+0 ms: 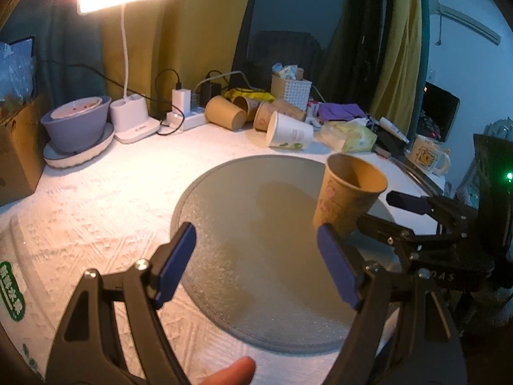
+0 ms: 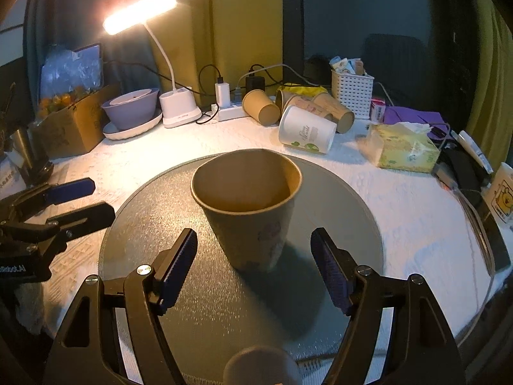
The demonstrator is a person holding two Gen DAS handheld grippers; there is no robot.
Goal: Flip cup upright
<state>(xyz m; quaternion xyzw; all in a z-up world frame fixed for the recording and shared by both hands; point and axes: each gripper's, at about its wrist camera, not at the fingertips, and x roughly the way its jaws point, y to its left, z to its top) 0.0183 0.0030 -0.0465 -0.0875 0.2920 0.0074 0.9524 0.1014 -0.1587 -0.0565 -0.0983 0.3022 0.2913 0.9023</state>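
Note:
A brown paper cup [image 2: 250, 205] stands upright, mouth up, on a round grey mat [image 2: 179, 304]. In the left wrist view the cup [image 1: 348, 192] is at the mat's [image 1: 243, 256] right side. My right gripper [image 2: 255, 266] is open, its fingers apart on either side of the cup's base and just short of it, touching nothing. It also shows in the left wrist view [image 1: 381, 208], open beside the cup. My left gripper [image 1: 256, 263] is open and empty over the mat, left of the cup. It shows at the left edge of the right wrist view [image 2: 93, 199].
Several paper cups [image 2: 304, 118] lie on their sides at the table's back, by a white basket [image 2: 352, 91], a power strip and a lit desk lamp [image 2: 179, 109]. A purple bowl on a plate [image 2: 133, 112] and a cardboard box stand at the left. A tissue pack [image 2: 404, 150] and a mug [image 1: 429, 158] are at the right.

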